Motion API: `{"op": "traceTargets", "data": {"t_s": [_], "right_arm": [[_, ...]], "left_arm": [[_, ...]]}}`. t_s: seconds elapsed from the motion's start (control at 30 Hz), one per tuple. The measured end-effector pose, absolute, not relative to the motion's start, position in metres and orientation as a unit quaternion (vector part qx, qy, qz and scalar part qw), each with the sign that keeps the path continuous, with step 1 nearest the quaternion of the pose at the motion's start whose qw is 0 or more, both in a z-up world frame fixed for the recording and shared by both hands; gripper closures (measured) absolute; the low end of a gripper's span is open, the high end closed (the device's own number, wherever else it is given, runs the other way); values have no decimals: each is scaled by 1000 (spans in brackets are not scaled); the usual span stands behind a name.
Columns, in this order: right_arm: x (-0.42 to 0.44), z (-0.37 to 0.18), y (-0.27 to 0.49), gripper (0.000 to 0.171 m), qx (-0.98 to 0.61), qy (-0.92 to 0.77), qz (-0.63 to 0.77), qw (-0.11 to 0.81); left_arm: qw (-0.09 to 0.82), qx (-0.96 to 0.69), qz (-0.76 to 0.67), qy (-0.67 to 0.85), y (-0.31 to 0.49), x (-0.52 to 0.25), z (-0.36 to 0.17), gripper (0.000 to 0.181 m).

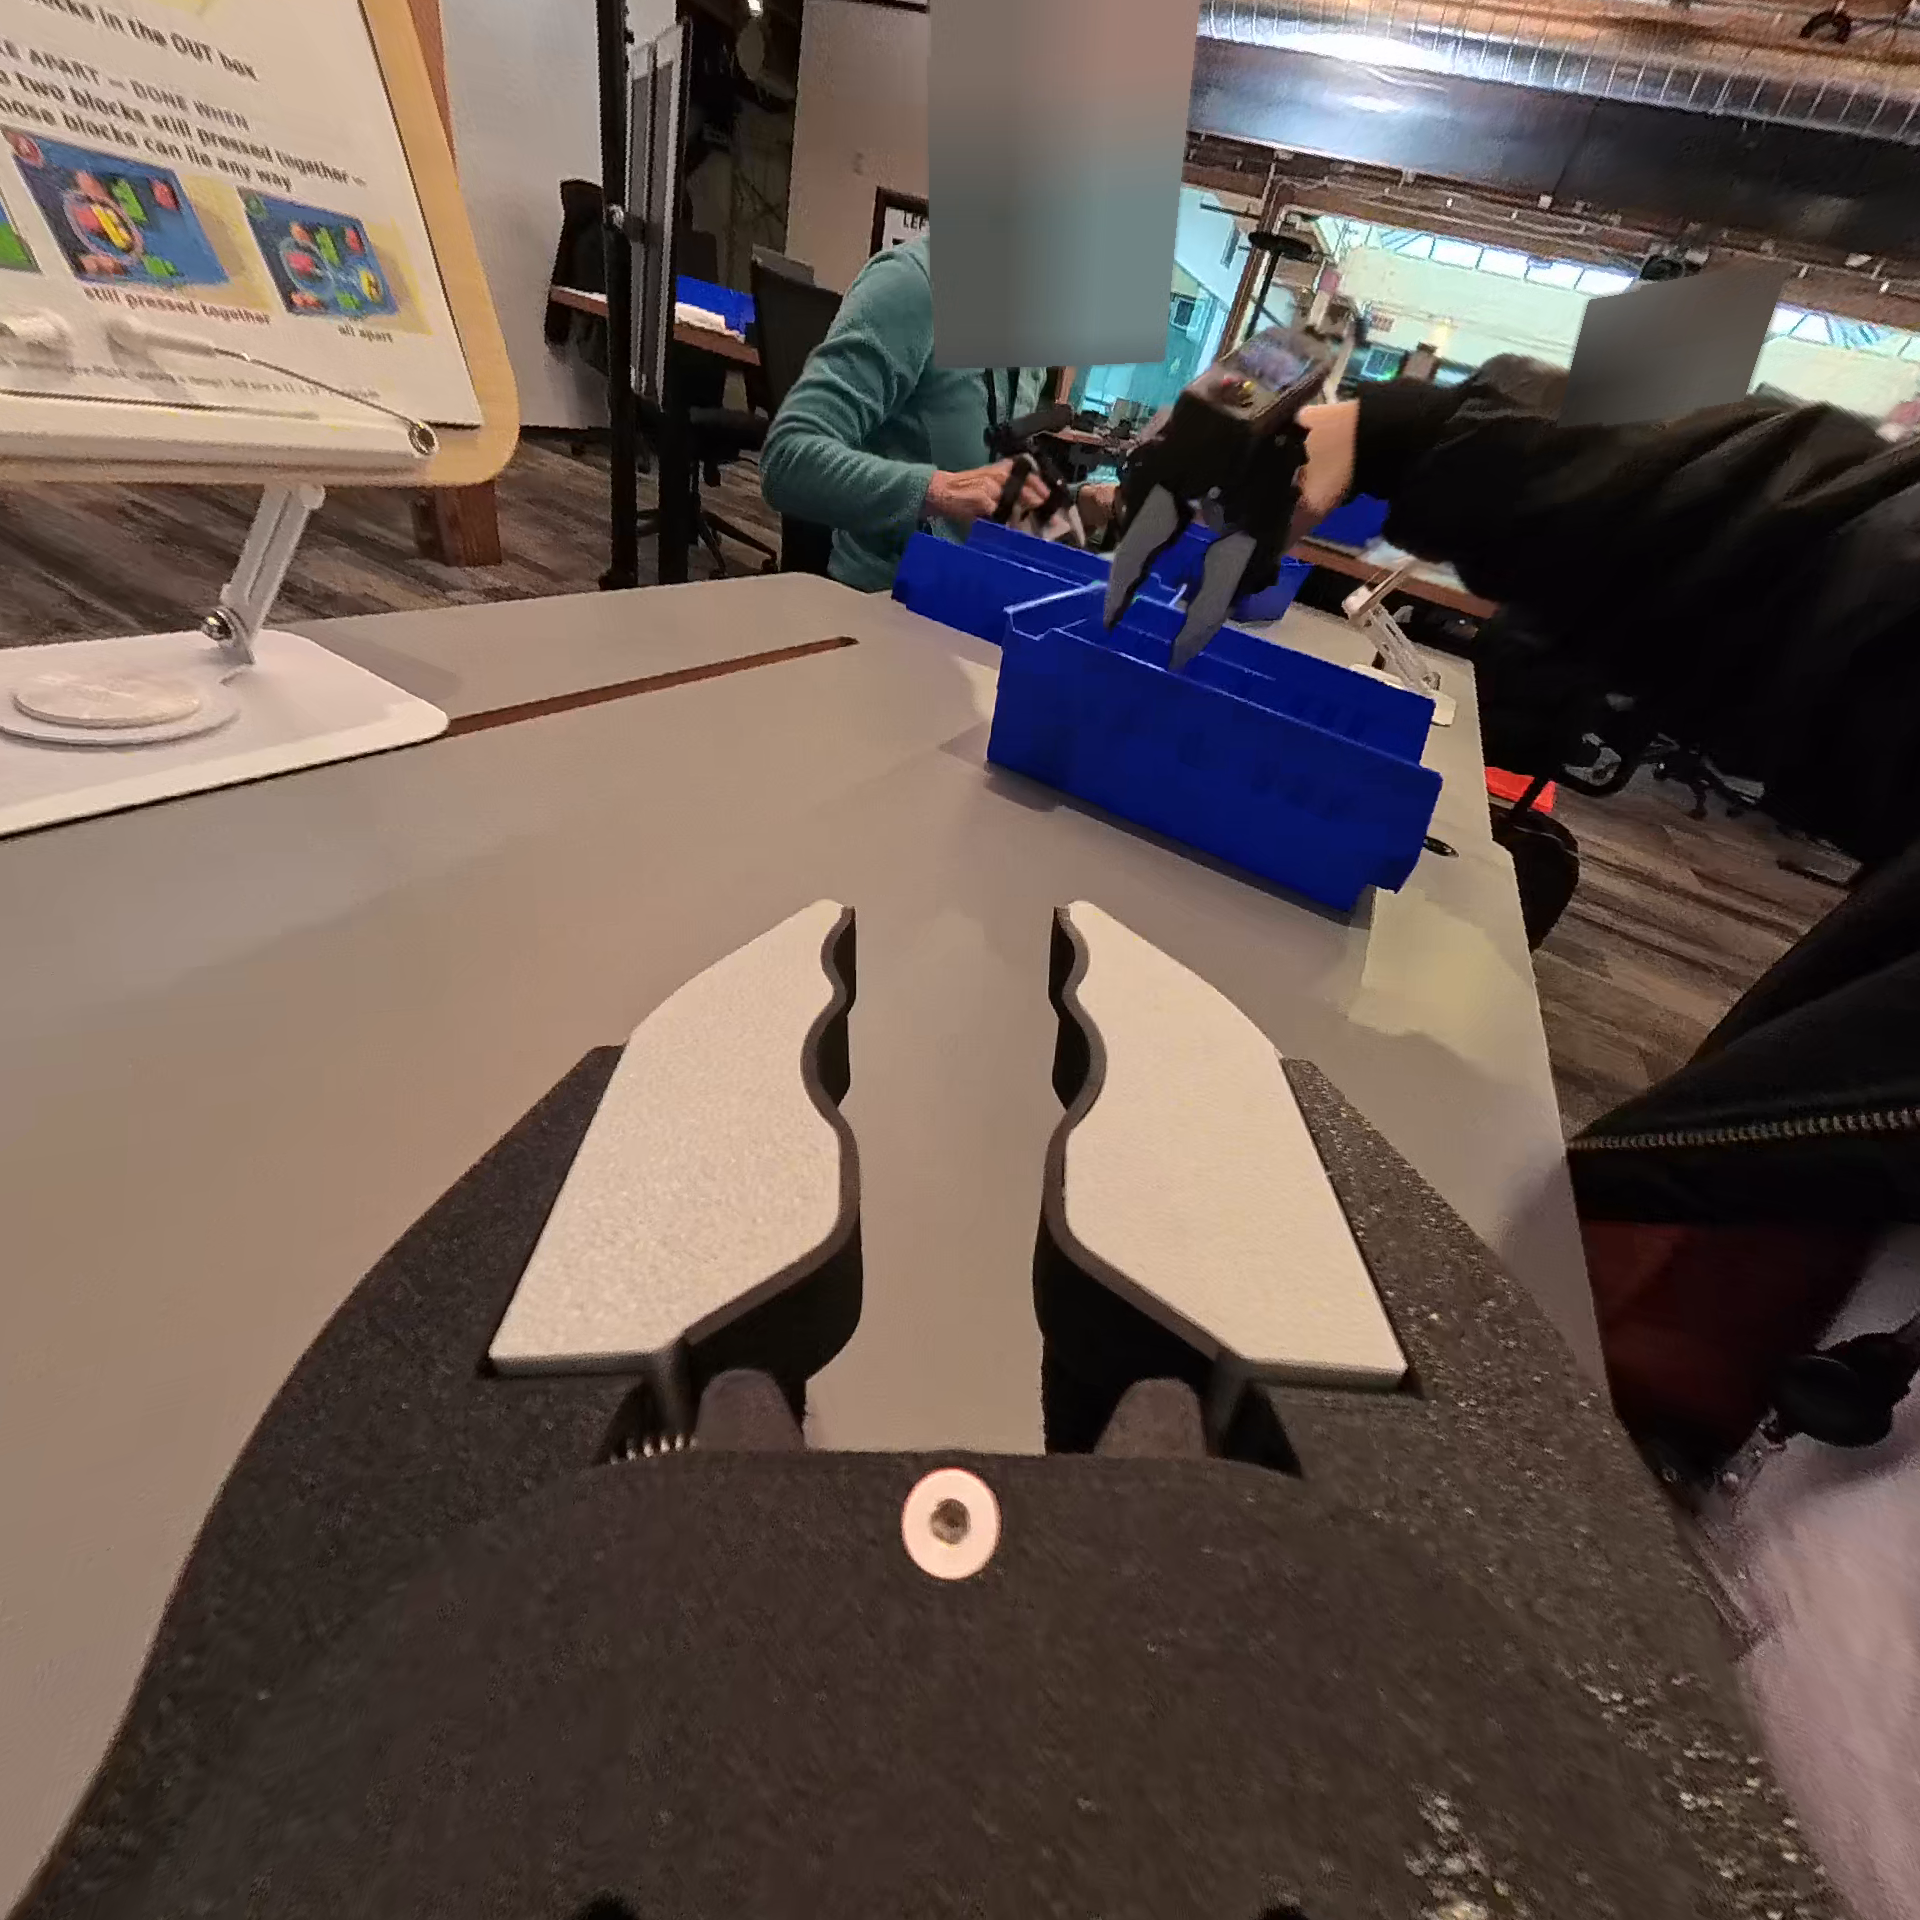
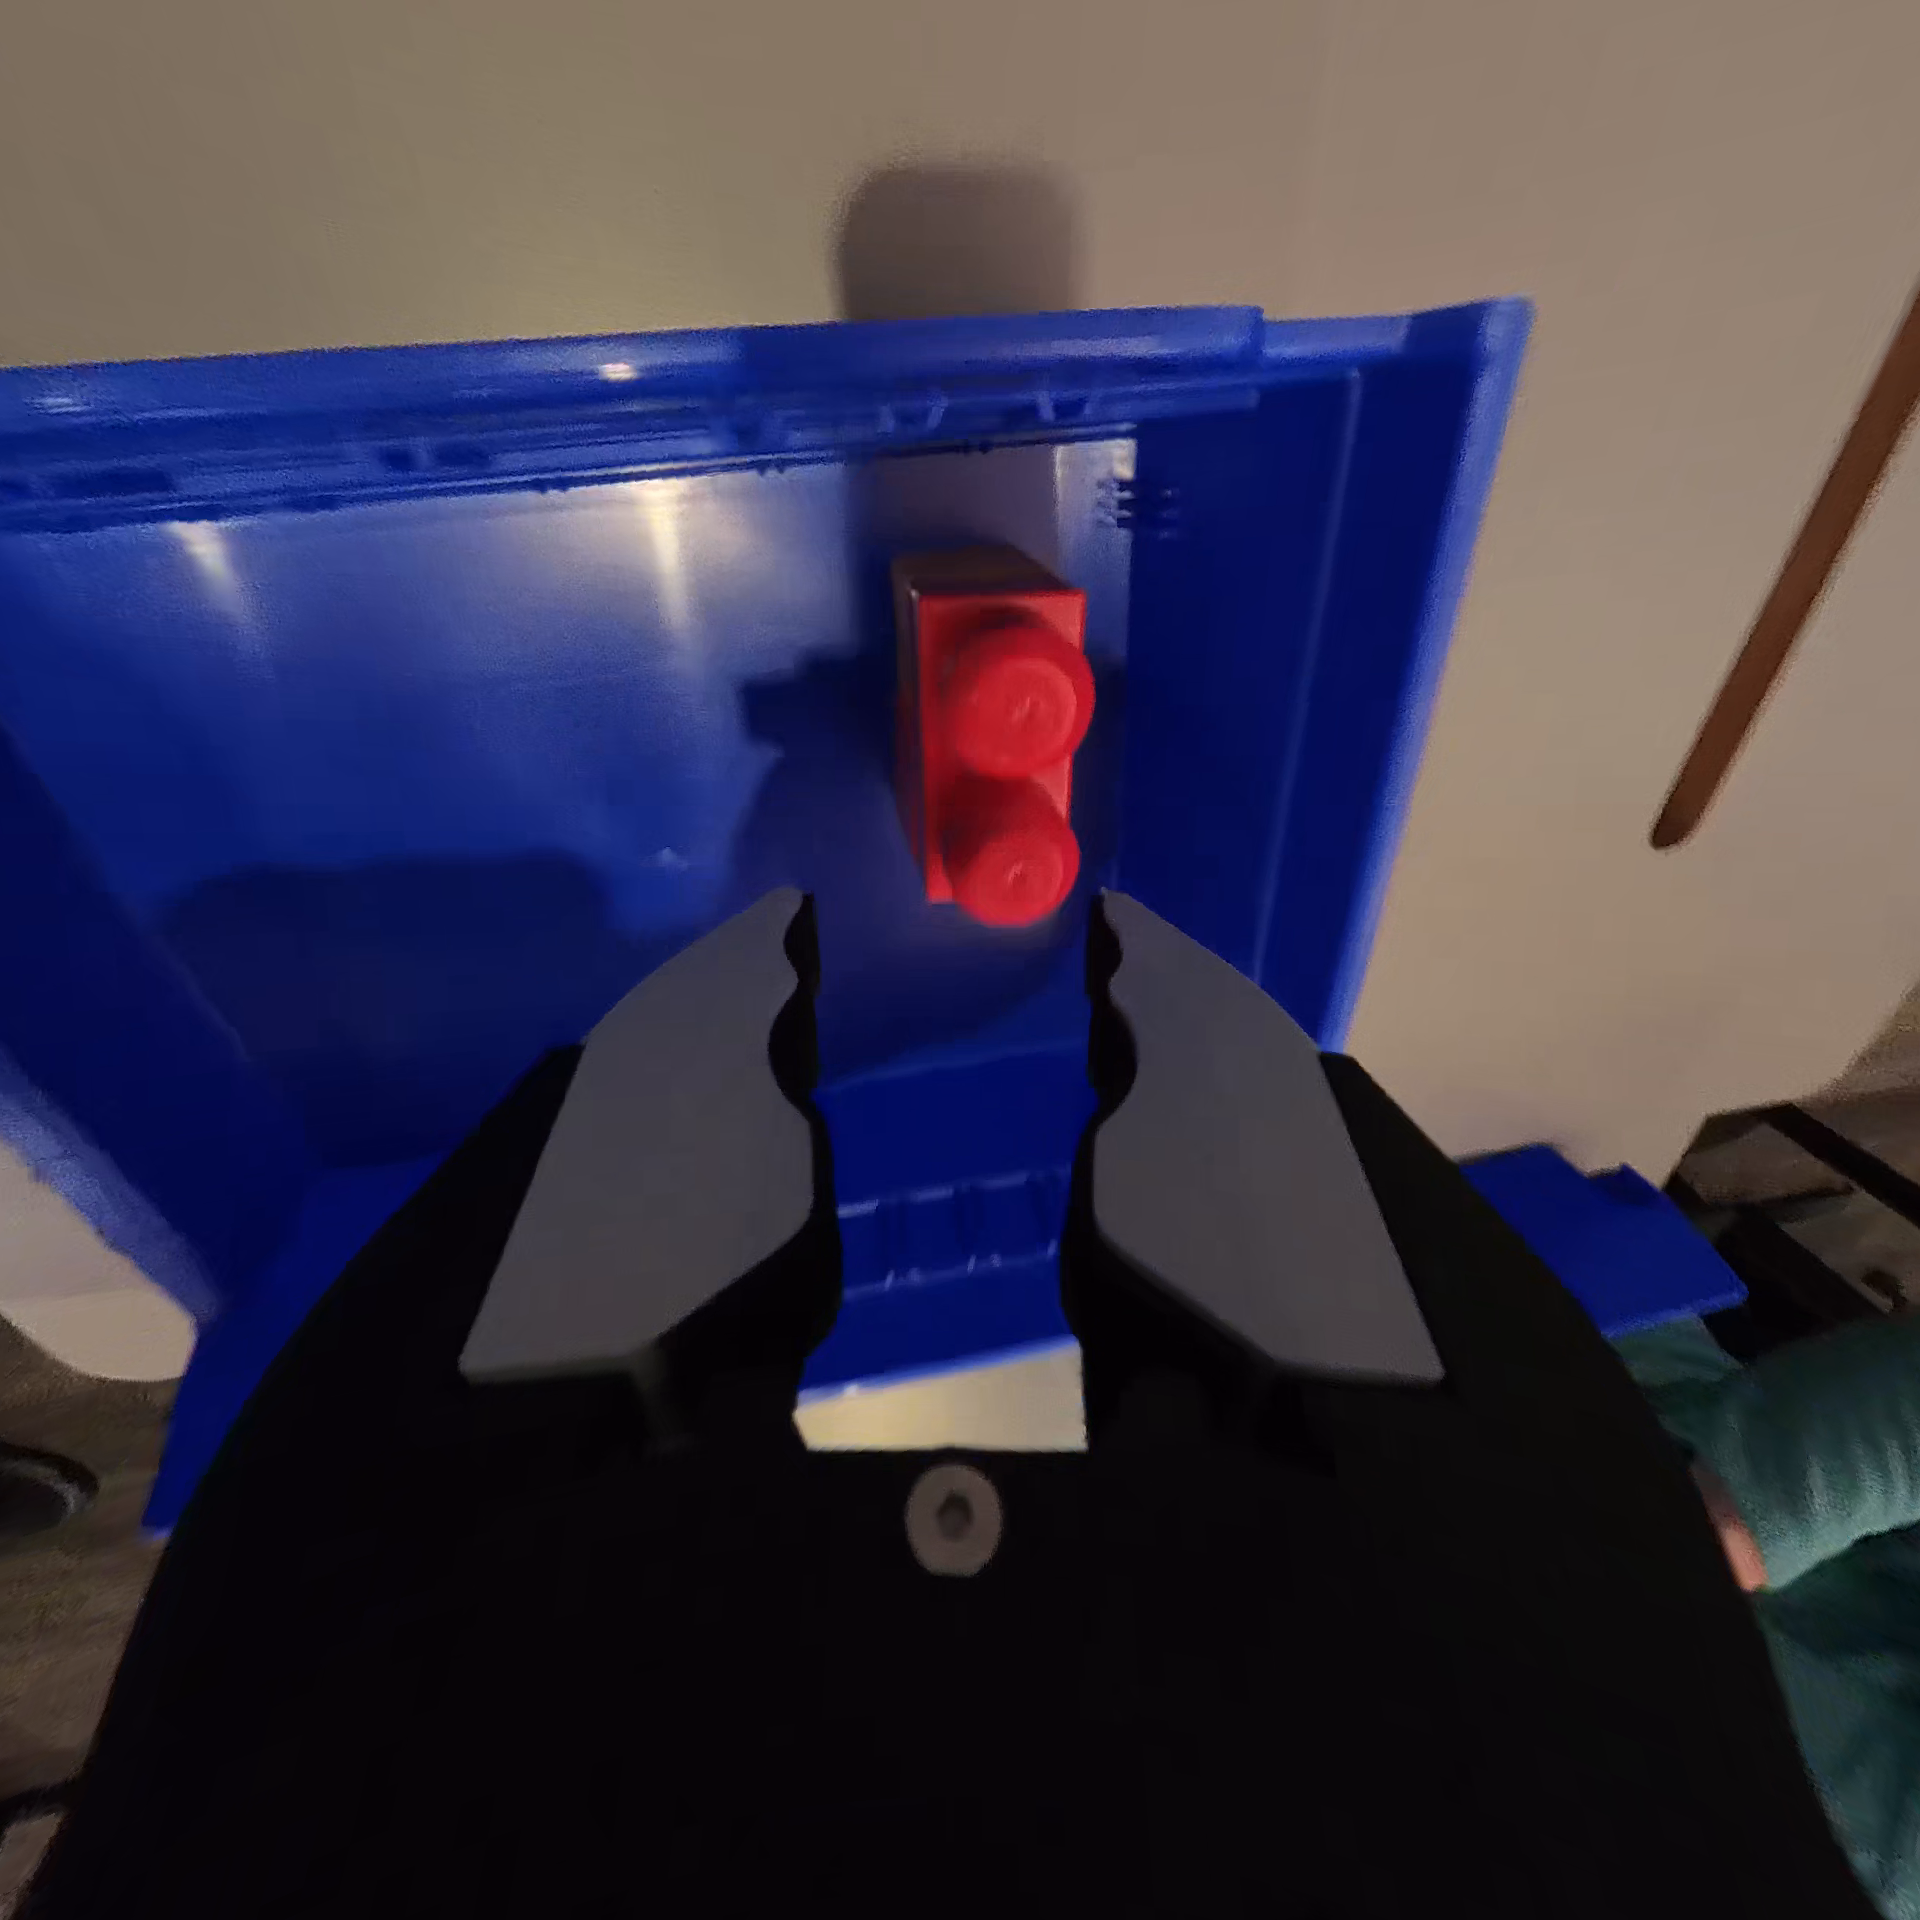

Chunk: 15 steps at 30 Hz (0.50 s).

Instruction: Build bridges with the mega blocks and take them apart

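The right gripper point(image 2: 951, 914) hangs open and empty over the blue plastic bin point(image 2: 416, 727), its grey fingers point(image 2: 665, 1143) spread a little wider than the red two-stud plastic block point(image 2: 997, 748) lying alone near the bin's right-hand wall. That closeness looks like the danger: one finger may catch the wall, or the pads may close on the round studs and squirt the block away. The left gripper point(image 1: 951, 914) waits open and empty, low over the bare middle of the grey tabletop point(image 1: 520, 883).
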State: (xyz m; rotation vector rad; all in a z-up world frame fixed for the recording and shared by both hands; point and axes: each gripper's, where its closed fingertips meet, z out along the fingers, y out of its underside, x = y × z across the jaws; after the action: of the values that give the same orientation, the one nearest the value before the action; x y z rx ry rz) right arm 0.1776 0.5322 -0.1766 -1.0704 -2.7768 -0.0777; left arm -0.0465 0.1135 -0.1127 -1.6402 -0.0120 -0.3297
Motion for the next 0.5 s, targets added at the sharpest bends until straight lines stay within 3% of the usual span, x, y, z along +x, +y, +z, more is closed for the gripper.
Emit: {"op": "traceTargets", "data": {"t_s": [0.2,0.4,0.5], "right_arm": [[177,-93,491,128,-391,-901,30,185],[125,-20,380,133,-361,-843,243,315],[94,-6,319,126,-339,-818,338,319]], "left_arm": [[675,-731,-97,-9,94,-49,-109,144],[677,-734,-26,-46,53,-49,-108,136],[681,-728,-10,-77,23,-50,-106,133]]}}
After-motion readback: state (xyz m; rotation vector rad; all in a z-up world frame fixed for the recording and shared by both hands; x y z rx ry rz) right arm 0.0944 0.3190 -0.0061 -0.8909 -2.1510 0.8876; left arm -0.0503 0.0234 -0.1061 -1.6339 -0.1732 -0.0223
